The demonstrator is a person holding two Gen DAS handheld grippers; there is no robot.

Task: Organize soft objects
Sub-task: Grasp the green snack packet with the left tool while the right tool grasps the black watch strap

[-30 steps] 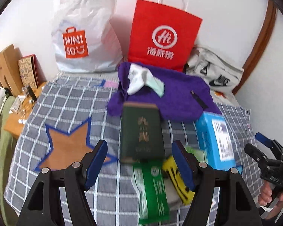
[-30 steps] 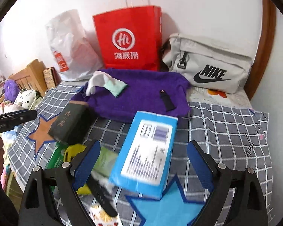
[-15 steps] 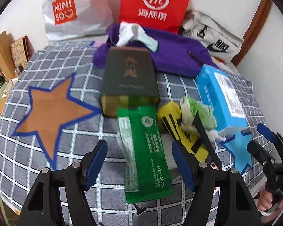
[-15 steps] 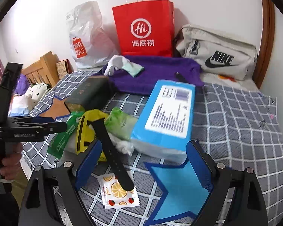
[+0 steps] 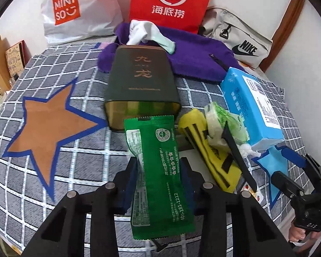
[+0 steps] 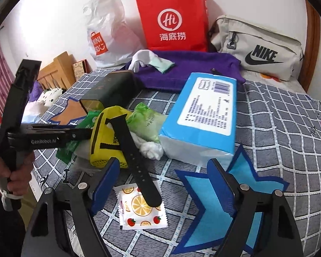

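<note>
Left tongs [image 5: 158, 180]: jaws closing, set on either side of the green packet [image 5: 160, 171], which lies on the checked cloth [image 5: 85, 145] just in front of the dark green tin [image 5: 142, 81]; whether the pads press it cannot be told. Right tongs [image 6: 162, 184]: jaws wide and closing, nothing gripped, standing over the fruit-print sachet [image 6: 142, 211] and the tip of the black strap [image 6: 134, 156]. Only the right view shows that sachet plainly, and the blue star patch [image 6: 209, 201] whole. Only the left view shows the orange star patch [image 5: 47, 128] in full. Both show the blue tissue pack [image 6: 205, 115].
</note>
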